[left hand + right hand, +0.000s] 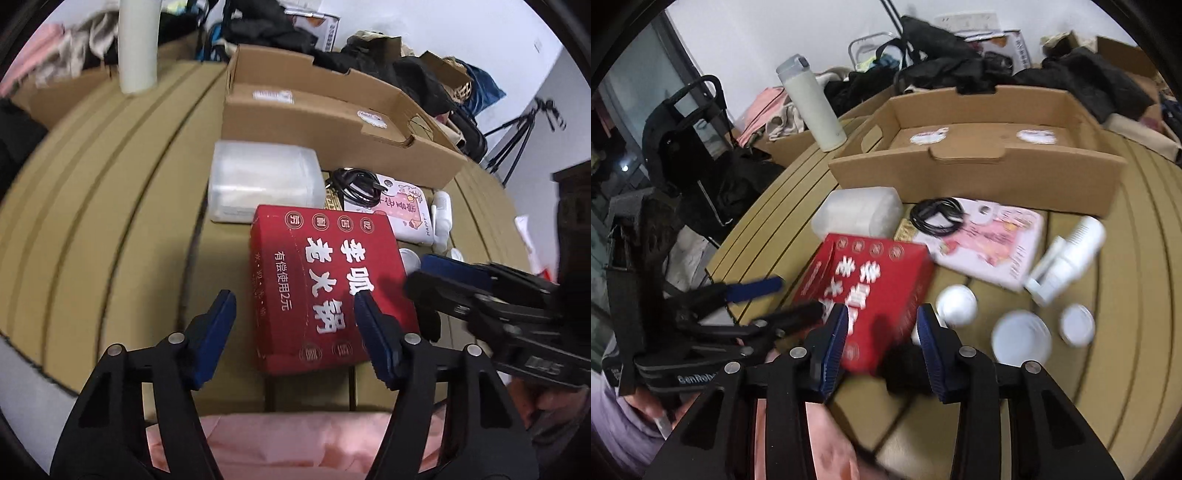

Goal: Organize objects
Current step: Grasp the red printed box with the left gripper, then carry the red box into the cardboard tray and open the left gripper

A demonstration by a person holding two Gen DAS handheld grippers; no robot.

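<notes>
Sorting has barely begun: the cardboard tray (979, 177) at the back of the counter (1126, 295) holds nothing. From left to right in front of it lie a clear plastic container (857, 214), red box (871, 284), black cable (938, 214), pink pouch (990, 247), white bottle (1067, 258) and white lids (1021, 338). The left hand-held gripper (295, 314) and right hand-held gripper (882, 325) hover half-open over the red box, gripping nothing.

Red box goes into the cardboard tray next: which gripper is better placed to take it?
Probably right. The right gripper is lined up on the red box's near corner. The left gripper straddles its left edge, one finger over the lid. Neither grips it yet.
</notes>
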